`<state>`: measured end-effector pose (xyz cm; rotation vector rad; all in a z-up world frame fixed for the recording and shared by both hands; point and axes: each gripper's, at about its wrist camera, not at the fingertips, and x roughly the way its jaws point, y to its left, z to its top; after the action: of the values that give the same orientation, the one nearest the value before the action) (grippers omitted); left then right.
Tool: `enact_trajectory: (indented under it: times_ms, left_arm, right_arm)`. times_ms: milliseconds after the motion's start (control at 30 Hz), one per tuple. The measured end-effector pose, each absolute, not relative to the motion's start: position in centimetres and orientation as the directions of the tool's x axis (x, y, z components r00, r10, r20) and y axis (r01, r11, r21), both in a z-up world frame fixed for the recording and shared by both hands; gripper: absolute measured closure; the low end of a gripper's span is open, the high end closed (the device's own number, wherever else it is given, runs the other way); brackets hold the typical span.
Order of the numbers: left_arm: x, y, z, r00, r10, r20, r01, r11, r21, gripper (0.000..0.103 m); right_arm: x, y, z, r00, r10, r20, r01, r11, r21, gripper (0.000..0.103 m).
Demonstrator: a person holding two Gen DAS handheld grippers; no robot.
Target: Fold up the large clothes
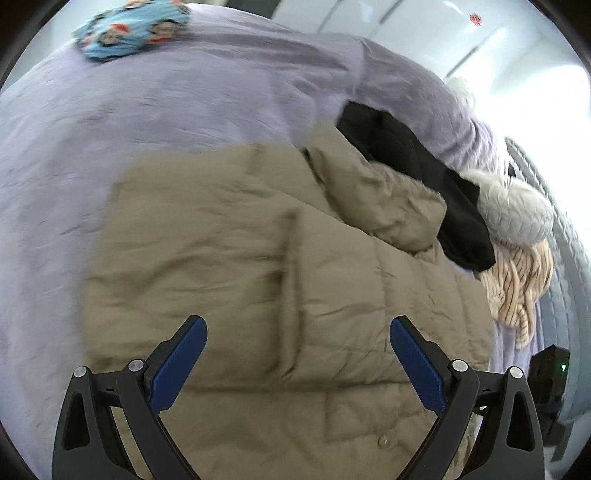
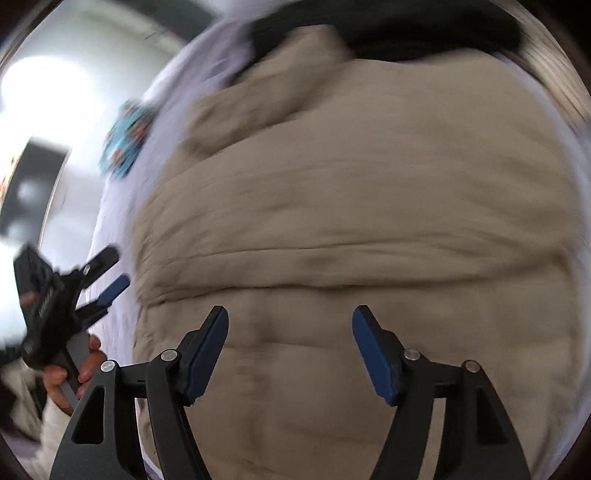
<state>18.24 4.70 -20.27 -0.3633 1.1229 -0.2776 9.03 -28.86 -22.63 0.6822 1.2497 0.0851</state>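
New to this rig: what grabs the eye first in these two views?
The big tan puffer jacket fills the middle of both views, spread on a lavender bedspread. Both the left gripper and right gripper hang open above it, holding nothing. A heap of black, grey and striped clothes sits at the jacket's right edge in the left wrist view.

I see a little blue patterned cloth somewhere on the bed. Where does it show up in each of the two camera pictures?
Left wrist view: the blue patterned cloth lies at the top left, on the far part of the purple bedsheet.
Right wrist view: the blue patterned cloth sits at the left, blurred, near the sheet's edge.
Shared landmark: the beige padded coat, spread on the sheet in front of both open grippers.
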Motion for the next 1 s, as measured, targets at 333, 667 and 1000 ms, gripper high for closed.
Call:
enact_trajectory:
  times_ms: [333, 667, 1000]
  left_arm:
    - [19.5, 0.2, -22.5, 0.396, -0.208, -0.894, 0.065, 0.978, -0.199, 0.086]
    - [18.9, 2.1, -21.3, 0.43, -0.071, -0.9, 0.027, 0.997, -0.066, 0.085]
    - [20.0, 0.8, -16.6, 0.512, -0.158, -0.844, 0.081, 0.987, -0.136, 0.085]
  right_arm:
    - [10.3, -40.3, -23.9, 0.519, 0.326, -0.79, 0.46, 0.673, 0.579, 0.091]
    - [9.1, -40.0, -24.7, 0.441, 0.354, -0.825, 0.44, 0.716, 0.542, 0.084]
    - [10.1, -43.3, -19.5, 0.552, 0.246, -0.797, 0.367, 0.786, 0.497, 0.073]
